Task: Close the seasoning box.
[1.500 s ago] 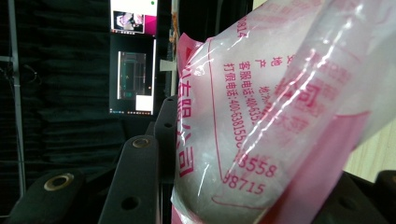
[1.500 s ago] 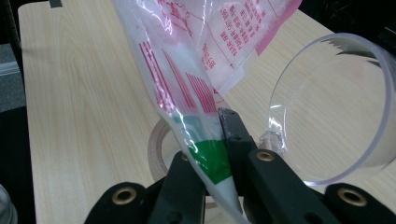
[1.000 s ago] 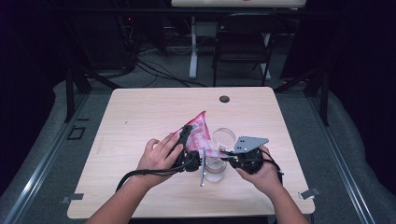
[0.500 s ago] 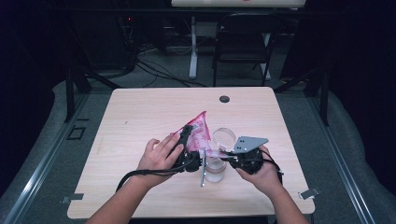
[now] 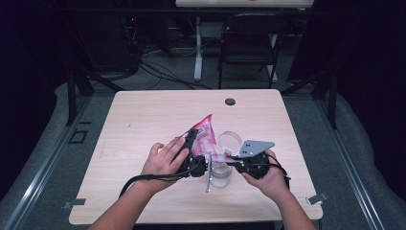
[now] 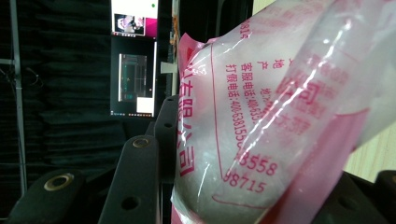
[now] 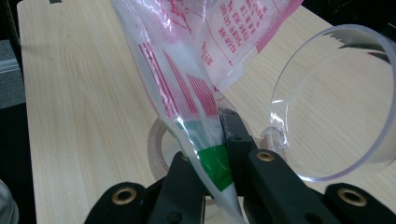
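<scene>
bag (image 5: 206, 136): pink-printed plastic, white contents, held above surface (image 5: 143, 120) just beside clear beaker (image 5: 229, 142) | left tool (image 5: 190, 141): clamped on bag upper part | right tool (image 7: 215, 154): clamped on bag corner | hands low, near edge

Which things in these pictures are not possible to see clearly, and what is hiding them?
- Right gripper view: the bag runs past the top edge; its mouth is cut off.
- Left gripper view: the bag covers the table, and the print is cut by folds.
- High view: the clear cup is too small to tell its contents.
- High view: the left gripper is partly under the left hand.
</scene>
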`<state>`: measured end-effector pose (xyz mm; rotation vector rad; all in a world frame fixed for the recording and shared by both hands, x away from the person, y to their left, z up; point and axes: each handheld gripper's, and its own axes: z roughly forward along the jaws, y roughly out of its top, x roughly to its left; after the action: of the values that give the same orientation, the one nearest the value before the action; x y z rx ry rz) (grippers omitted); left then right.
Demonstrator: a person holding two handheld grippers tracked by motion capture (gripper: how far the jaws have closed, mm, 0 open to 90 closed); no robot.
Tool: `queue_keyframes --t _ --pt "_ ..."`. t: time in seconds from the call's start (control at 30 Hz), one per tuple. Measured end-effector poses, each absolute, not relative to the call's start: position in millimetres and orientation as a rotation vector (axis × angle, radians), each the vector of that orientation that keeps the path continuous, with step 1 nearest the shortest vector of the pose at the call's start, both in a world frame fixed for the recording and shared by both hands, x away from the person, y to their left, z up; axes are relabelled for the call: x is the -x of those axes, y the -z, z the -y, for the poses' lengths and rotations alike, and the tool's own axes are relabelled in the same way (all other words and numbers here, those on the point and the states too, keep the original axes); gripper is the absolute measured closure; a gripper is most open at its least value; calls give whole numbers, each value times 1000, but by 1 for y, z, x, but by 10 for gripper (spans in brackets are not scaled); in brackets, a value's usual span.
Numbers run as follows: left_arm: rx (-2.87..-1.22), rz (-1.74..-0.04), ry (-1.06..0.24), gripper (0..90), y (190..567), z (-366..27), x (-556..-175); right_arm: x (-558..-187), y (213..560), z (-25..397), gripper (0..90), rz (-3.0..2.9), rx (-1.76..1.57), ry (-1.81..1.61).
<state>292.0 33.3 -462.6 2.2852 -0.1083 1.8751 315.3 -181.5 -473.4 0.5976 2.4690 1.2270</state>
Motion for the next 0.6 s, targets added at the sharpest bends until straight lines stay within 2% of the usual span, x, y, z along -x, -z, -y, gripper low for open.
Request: queue_keyframes --t 0.6 --pt "-2280 120 -1875 621 462 -31 -291 -314 474 183 881 -2471 -605 -1223"
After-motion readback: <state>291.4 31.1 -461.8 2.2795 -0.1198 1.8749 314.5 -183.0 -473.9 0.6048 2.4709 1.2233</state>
